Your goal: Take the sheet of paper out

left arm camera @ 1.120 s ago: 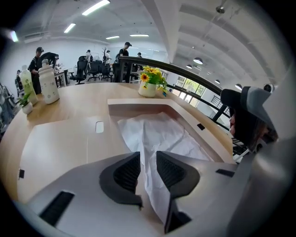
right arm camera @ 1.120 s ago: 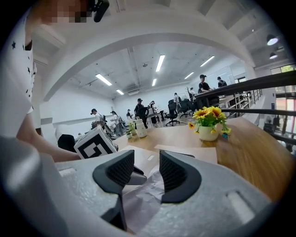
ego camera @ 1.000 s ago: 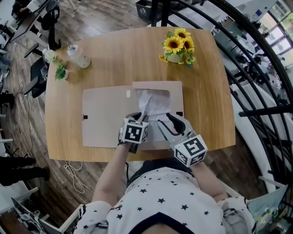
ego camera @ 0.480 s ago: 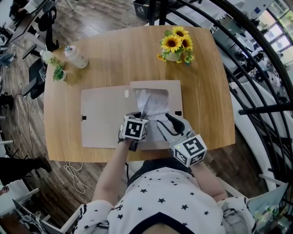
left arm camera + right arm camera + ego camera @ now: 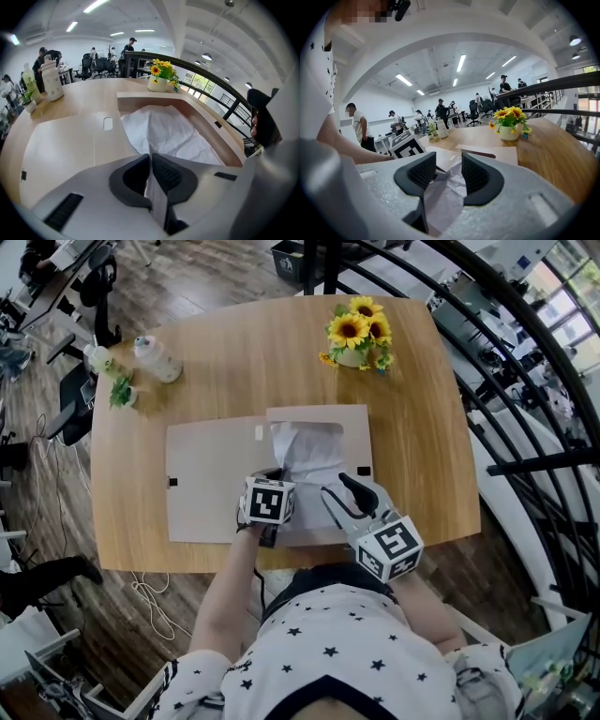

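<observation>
Sheet of paper [image 5: 314, 457]: white, thin and creased. It lies crumpled in the right half of the cardboard box, with its near corner lifted.
Cardboard box [image 5: 211, 479]: pale brown, shallow and rectangular. It has a low wall round the paper, and a wide flat flap is folded open to the left.
Tabletop [image 5: 262, 362]: warm wood grain with rounded corners. The box lies near the person's edge.
Left tool [image 5: 151, 157]: its jaws have just been closing. The ribbed dark pads now pinch the near corner of the sheet of paper between them.
Right tool [image 5: 449, 161]: the jaws stand apart. The paper shows in the gap below them, and neither pad presses on it.
Left hand pose: a bare forearm reaches in from the near edge, and the tool tips steeply down at the paper.
Right hand pose: the tool lies flatter, just beside the left one, over the box's near right part.
Sunflowers [image 5: 361, 334]: yellow blooms in a small white pot at the far right of the tabletop, well apart from the box.
Bottle [image 5: 157, 356]: pale, at the far left corner, with a small green plant [image 5: 122, 390] near it.
Railing [image 5: 525, 381]: dark curved bars beyond the right edge of the tabletop.
</observation>
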Demonstrator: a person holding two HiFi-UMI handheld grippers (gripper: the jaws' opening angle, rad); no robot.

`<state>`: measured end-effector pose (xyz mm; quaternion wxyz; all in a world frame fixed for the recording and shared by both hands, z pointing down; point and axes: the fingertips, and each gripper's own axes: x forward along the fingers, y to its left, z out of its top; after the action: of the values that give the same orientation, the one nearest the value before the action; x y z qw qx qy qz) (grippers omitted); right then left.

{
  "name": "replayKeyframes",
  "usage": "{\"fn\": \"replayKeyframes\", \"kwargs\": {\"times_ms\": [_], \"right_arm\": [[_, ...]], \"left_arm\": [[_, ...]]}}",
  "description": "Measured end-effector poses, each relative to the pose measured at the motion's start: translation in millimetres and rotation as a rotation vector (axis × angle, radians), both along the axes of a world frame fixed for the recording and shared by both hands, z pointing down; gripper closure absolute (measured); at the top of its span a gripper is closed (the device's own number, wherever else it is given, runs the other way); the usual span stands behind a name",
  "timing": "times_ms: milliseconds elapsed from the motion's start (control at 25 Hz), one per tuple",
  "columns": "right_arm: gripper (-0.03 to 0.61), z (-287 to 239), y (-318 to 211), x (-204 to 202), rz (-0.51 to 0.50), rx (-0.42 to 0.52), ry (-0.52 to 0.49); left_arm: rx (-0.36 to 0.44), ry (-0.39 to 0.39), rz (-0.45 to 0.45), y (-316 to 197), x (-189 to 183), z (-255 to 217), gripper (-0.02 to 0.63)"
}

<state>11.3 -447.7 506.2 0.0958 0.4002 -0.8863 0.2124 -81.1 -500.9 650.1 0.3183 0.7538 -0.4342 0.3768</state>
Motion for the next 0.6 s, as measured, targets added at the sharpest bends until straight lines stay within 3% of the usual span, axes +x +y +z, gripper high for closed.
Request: {"fn": "replayKeyframes", "kwargs": {"times_ms": [600], "right_arm": [[0.423, -12, 28, -12, -0.023, 0.031, -0.003]], "left_arm": [[0.067, 0.007, -0.09, 17, -37, -22, 0.604]]}}
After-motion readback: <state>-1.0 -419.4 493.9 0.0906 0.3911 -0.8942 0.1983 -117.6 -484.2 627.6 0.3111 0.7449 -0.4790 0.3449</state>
